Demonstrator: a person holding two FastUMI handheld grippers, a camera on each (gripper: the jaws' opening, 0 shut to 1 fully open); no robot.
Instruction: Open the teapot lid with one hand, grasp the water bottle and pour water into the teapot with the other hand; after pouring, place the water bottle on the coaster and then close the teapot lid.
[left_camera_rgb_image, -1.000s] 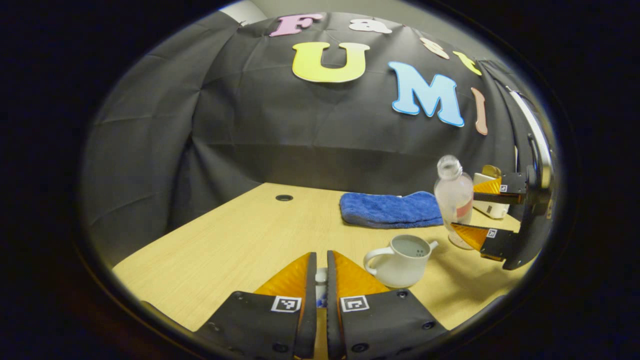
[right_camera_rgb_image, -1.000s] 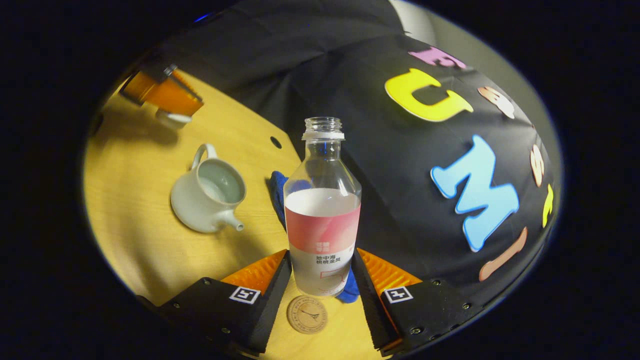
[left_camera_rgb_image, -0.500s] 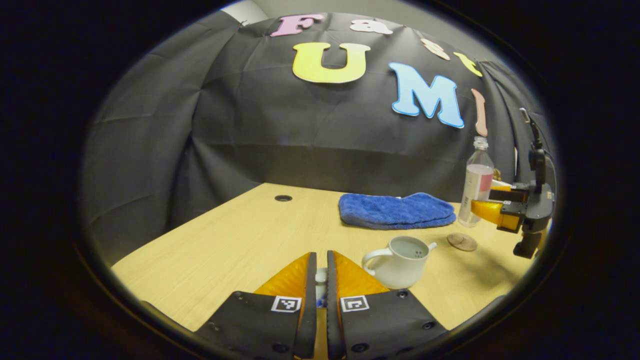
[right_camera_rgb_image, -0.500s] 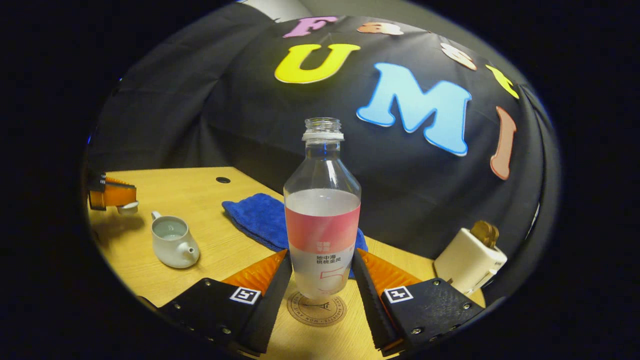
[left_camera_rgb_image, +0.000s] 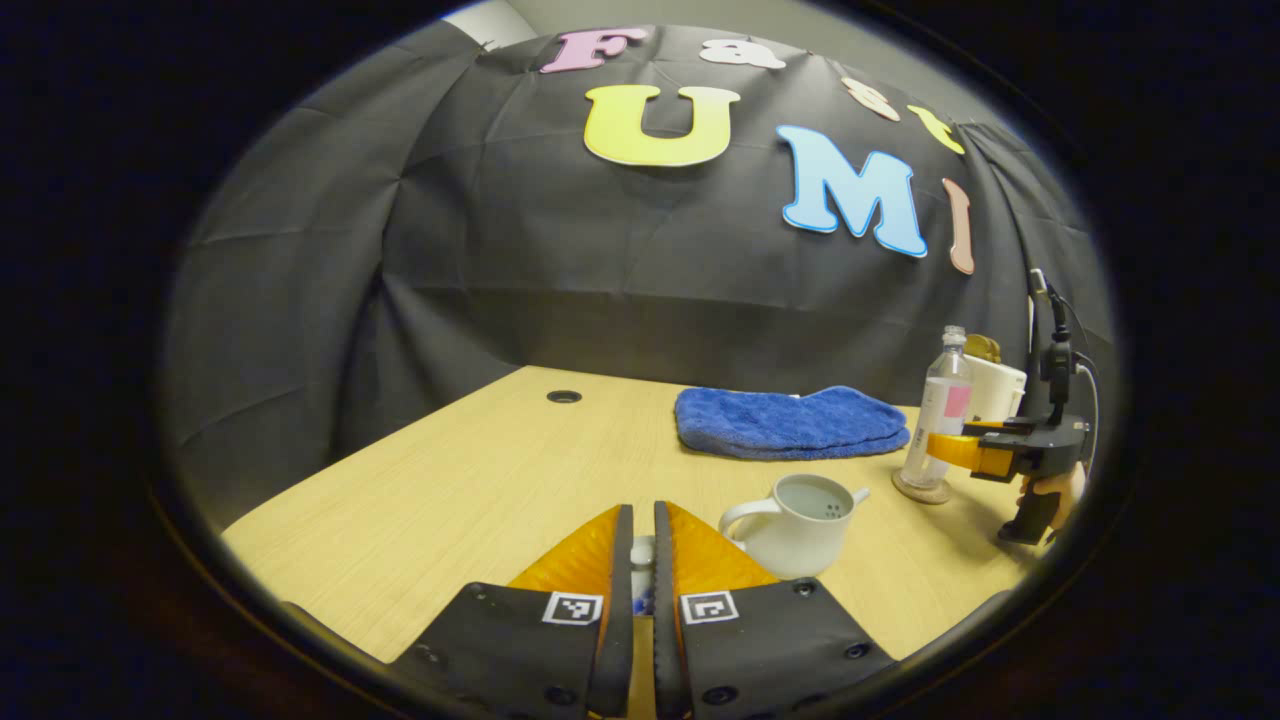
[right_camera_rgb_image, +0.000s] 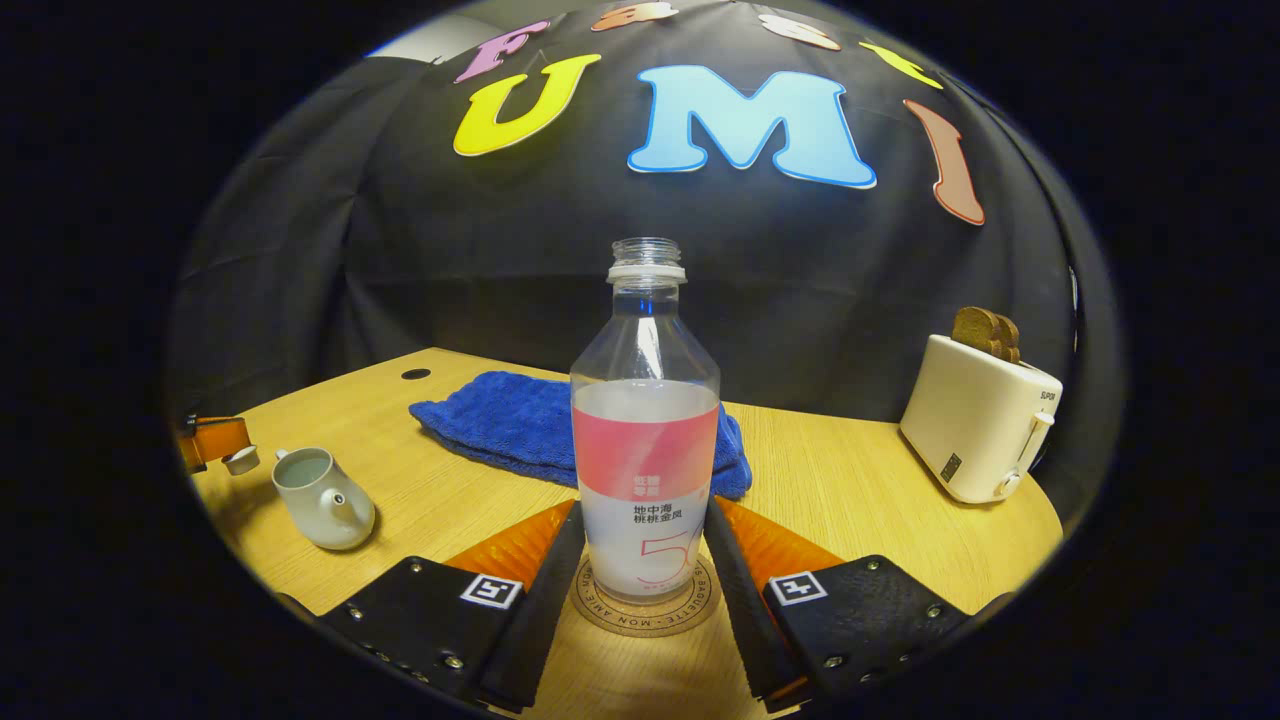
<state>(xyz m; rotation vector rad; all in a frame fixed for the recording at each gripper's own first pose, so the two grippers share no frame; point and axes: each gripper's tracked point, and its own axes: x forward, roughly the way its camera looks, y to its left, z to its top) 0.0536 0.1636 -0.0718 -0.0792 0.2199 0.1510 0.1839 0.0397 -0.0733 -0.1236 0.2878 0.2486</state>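
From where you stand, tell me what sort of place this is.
Probably a staged booth for household tasks: a wooden table against black cloth, set with a teapot, toaster and towel.

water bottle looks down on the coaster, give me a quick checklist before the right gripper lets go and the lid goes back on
1. Water bottle upright: ok.
2. Bottle base centred on the coaster: ok, its rim shows on both sides of the base.
3. Right gripper fingers on both sides of the bottle: ok, not yet released.
4. Teapot open and standing on the table: ok, no lid on it.
5. Lid held in the left gripper: ok, seen at its tip in the right gripper view.
6. Towel and toaster away from the teapot: ok.
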